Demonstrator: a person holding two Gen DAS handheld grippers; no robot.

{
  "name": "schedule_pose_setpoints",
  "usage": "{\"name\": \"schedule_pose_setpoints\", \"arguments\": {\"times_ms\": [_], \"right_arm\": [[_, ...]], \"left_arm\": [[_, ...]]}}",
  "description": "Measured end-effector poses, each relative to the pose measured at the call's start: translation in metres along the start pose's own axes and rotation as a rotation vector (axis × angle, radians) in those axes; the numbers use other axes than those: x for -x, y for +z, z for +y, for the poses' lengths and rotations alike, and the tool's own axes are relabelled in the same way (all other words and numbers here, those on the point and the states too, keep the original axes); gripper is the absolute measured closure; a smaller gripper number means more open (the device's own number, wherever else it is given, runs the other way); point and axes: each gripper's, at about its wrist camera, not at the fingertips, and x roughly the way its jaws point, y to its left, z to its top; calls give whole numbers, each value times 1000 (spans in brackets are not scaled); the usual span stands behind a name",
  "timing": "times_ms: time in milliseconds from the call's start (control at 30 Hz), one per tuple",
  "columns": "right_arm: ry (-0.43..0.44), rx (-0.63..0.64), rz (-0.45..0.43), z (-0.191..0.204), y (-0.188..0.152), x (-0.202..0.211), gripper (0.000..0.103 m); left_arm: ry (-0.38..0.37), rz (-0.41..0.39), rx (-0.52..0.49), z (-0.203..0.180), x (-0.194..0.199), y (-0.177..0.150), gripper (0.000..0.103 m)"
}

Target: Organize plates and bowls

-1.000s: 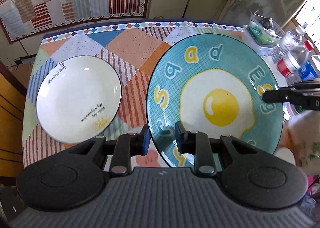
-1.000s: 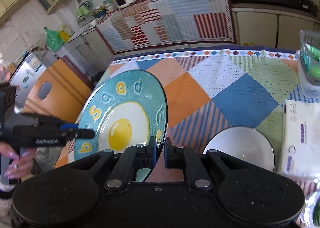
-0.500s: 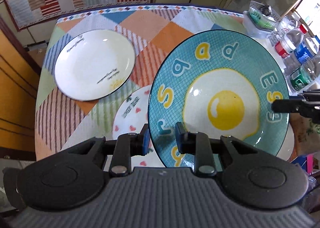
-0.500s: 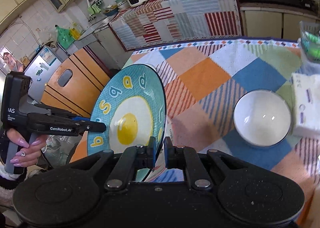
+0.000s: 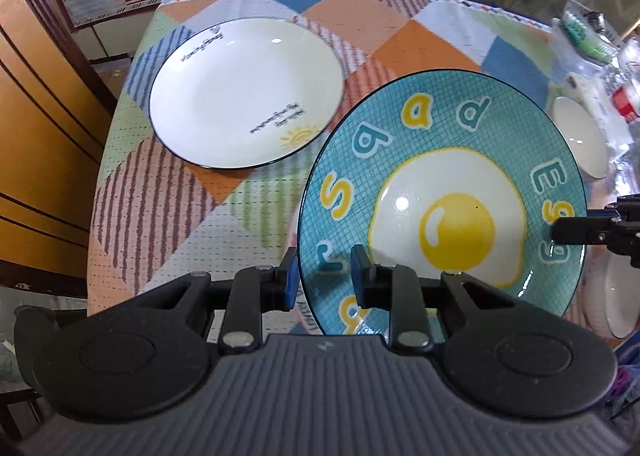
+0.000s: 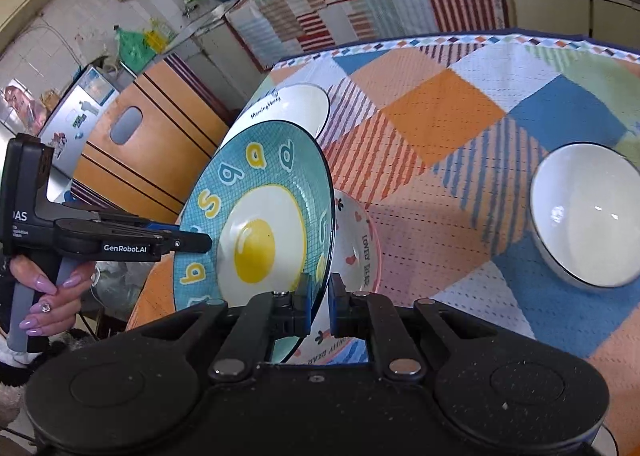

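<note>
Gleaming teal fried-egg plate (image 5: 444,192), yellow lettering

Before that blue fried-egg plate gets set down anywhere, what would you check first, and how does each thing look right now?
1. Left gripper clamped on the teal fried-egg plate: ok, rim sits between its fingers.
2. Right gripper clamped on the opposite rim: ok.
3. Plate lifted off the patchwork tablecloth: ok, tilted in the air.
4. White sun-print plate empty, a possible stacking spot: ok.
5. Pink-rimmed heart plate directly below, contact risk: cannot tell the gap.
6. White bowl out of the way: ok.
</note>
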Motion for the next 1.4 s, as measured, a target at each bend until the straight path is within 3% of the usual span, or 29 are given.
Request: {"name": "schedule_pose_setpoints", "arguments": {"times_ms": [267, 700, 967, 1400], "right_arm": [[4, 11, 85, -4, 0, -36, 91], [-32, -3, 139, -8, 2, -60, 89], [-134, 70, 132, 12, -1, -51, 87], [-334, 217, 136, 41, -2, -60, 77]], "left_arm": [[48, 39, -12, 9, -26, -5, 78], [90, 52, -66, 3, -49, -6, 79], [139, 72, -139, -13, -54, -7, 79], [107, 74, -144, -12, -42, -5, 80]]}}
